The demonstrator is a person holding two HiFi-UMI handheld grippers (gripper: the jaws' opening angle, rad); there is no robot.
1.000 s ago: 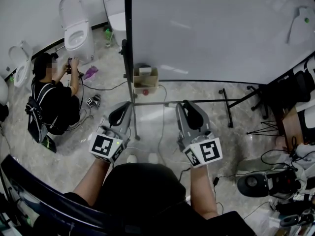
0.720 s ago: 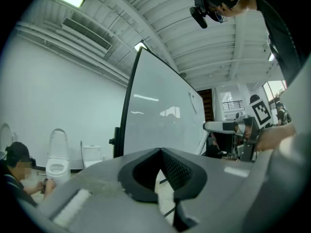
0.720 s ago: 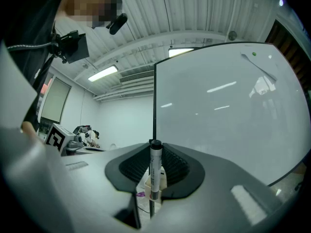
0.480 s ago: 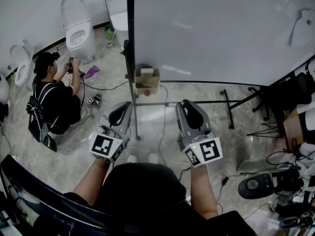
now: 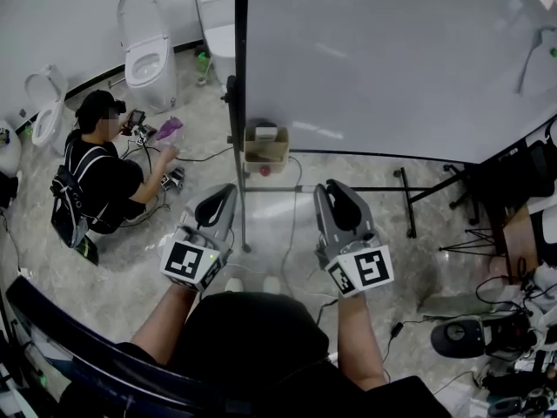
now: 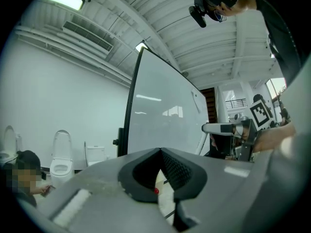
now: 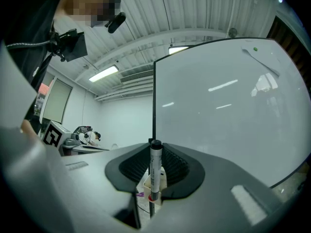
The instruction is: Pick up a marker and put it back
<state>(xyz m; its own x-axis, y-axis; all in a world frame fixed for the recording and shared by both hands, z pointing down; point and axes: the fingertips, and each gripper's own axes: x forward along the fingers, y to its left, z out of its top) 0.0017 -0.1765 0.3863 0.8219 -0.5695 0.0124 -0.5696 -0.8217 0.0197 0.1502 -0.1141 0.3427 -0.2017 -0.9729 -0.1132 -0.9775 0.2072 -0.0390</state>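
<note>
A grey marker [image 7: 155,173] with a black cap stands upright between the pads of my right gripper [image 7: 156,152], which is shut on it. In the head view the right gripper [image 5: 338,197] points level toward the whiteboard [image 5: 392,59], and the marker itself is not visible there. My left gripper [image 5: 220,202] is held beside it, a little apart. Its jaws [image 6: 160,152] meet at the tips with nothing between them. A small cardboard holder box [image 5: 265,145] hangs on the whiteboard stand just ahead of both grippers, and shows behind the marker [image 7: 146,186].
A person [image 5: 100,177] crouches on the marble floor at the left, among cables and small devices. Two toilets [image 5: 146,50] stand behind by the wall. The whiteboard's stand legs [image 5: 407,200] spread across the floor. Chairs, cables and equipment [image 5: 487,333] crowd the right side.
Both grippers keep their places and the marker stays held. The crouching person has stretched an arm out over the floor. The head view has shifted slightly.
</note>
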